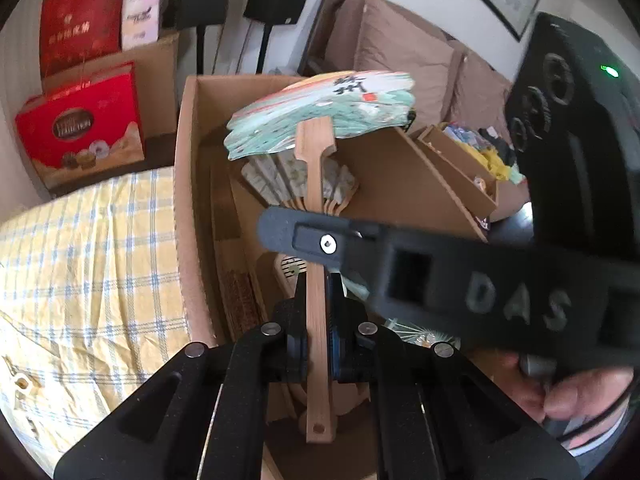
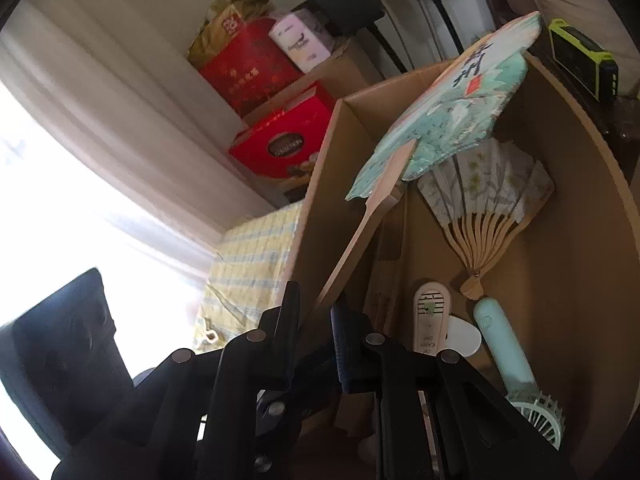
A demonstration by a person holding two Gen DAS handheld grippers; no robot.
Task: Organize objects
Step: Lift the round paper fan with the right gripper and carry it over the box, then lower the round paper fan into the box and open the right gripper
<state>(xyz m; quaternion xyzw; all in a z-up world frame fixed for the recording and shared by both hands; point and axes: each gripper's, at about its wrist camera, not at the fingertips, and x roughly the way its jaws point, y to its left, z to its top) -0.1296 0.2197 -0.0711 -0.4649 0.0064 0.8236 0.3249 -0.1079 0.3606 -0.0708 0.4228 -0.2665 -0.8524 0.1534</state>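
Note:
My left gripper (image 1: 316, 340) is shut on the wooden handle of a teal paddle fan (image 1: 320, 114) and holds it upright over an open cardboard box (image 1: 188, 200). My right gripper (image 2: 316, 320) also grips that handle (image 2: 360, 236), with its jaws close on both sides; the paddle fan's face (image 2: 448, 112) tilts up to the right. The right gripper's finger (image 1: 320, 240) crosses in front of the handle in the left wrist view. A folding paper fan (image 2: 484, 196), a beige handheld fan (image 2: 430, 320) and a mint handheld fan (image 2: 508, 356) lie inside the box.
A yellow checked cloth (image 1: 88, 272) covers the surface left of the box. Red gift boxes (image 1: 80, 124) stand stacked behind it. A second cardboard box (image 1: 460, 160) with mixed items sits to the right, in front of a brown sofa (image 1: 400, 52). A green-black device (image 2: 584, 60) rests beyond the box.

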